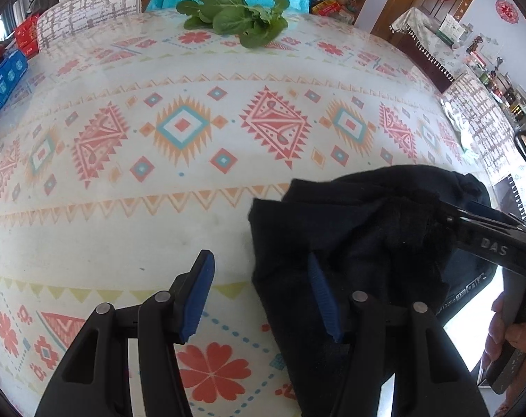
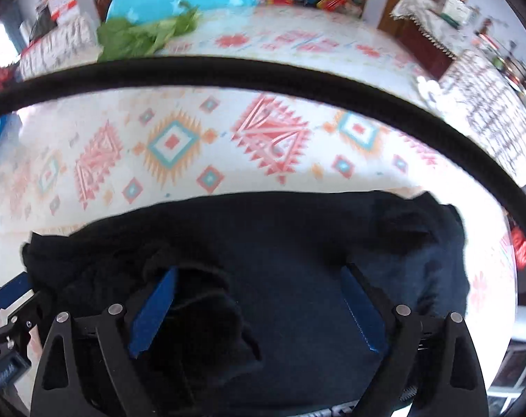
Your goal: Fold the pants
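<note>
On the near right part of the desk, which carries a cloth with red and orange diamond patterns, lie the black pants, bunched in a rumpled heap close to the desk's near edge. The left tongs point down at the left border of the pants; the jaws stand apart, one blue pad over the bare cloth and the other over the black fabric, and they grasp nothing. The right tongs hang above the middle of the heap with the jaws spread wide and released, the fabric lying under them. Some green leaves rest at the far edge of the desk, well apart from the pants.
</note>
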Motion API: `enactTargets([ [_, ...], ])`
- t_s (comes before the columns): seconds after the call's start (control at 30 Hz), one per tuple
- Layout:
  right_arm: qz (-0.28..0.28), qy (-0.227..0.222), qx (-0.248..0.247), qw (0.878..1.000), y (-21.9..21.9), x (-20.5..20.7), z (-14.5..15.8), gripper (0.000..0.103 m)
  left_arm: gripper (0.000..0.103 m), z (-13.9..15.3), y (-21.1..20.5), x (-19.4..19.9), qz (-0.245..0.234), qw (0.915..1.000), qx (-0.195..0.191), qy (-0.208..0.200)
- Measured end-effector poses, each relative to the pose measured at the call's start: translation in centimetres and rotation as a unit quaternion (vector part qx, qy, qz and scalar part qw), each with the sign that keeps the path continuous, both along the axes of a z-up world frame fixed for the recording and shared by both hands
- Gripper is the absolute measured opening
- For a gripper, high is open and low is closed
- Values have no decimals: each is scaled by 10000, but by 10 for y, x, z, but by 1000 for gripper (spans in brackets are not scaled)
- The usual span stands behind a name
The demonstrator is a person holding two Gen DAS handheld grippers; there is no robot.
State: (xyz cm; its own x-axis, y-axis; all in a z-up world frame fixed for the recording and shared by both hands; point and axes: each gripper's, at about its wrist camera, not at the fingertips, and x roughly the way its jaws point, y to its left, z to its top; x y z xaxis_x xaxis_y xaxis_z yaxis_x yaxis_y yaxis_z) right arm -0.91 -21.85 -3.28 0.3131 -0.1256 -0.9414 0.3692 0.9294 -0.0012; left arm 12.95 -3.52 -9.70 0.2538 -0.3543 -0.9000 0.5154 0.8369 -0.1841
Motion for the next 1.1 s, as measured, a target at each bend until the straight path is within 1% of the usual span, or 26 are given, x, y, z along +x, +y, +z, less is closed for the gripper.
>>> enactTargets([
  [0.07,-127,-134,-15,9998,-3,-13,11,95,55,3,6,4,23,10000,4,-15],
  [0.13,-238,-308,107,9992,-4,-30,20,95,55,6,9,8,40,10000,9,-2],
  [0.23,-216,-441,173,9986,8,-50,24,95,55,7,7,13,-16,10000,-8,1],
  [0.3,-117,-387,151,9991,23,-57,18,96,55,5,3,14,-64,10000,16,23],
  [0.43,74,179,-116,9997,41,-61,-11,96,55,7,-4,12,-193,9998,-27,32],
  [0.47,9,97,-74,9999,38,-63,-9,96,55,8,-5,11,-233,9997,-45,12],
  [0.53,-167,100,-6,9998,31,-63,-3,96,55,12,-8,9,-290,9995,-88,-7],
  [0.6,-344,-106,-40,9993,23,-68,9,96,55,14,-17,8,-395,9992,-110,-43],
  [0.67,-481,-178,-142,9986,17,-73,15,96,55,15,-30,7,-538,9985,-66,-108],
  [0.73,-615,-225,-130,9978,12,-79,17,96,55,14,-45,3,-703,9974,25,-180],
  [0.77,-664,-220,-100,9975,11,-82,16,96,56,12,-57,1,-810,9963,130,-247],
  [0.8,-705,-199,-90,9973,10,-84,14,96,59,11,-64,-1,-874,9955,207,-305],
  [0.83,-710,-178,-99,9973,10,-85,12,96,60,9,-71,-3,-949,9943,278,-392],
  [0.9,-647,-79,-154,9978,15,-87,7,96,60,5,-86,-6,-1078,9918,443,-520],
  [0.97,-551,20,-200,9983,19,-87,2,96,60,0,-97,-5,-1129,9901,610,-566],
  [1.03,-472,88,-215,9986,22,-90,-2,96,61,-3,-101,-1,-1122,9901,652,-534],
  [1.1,-423,110,-201,9988,21,-90,-5,96,64,-4,-100,1,-1107,9903,656,-518],
])
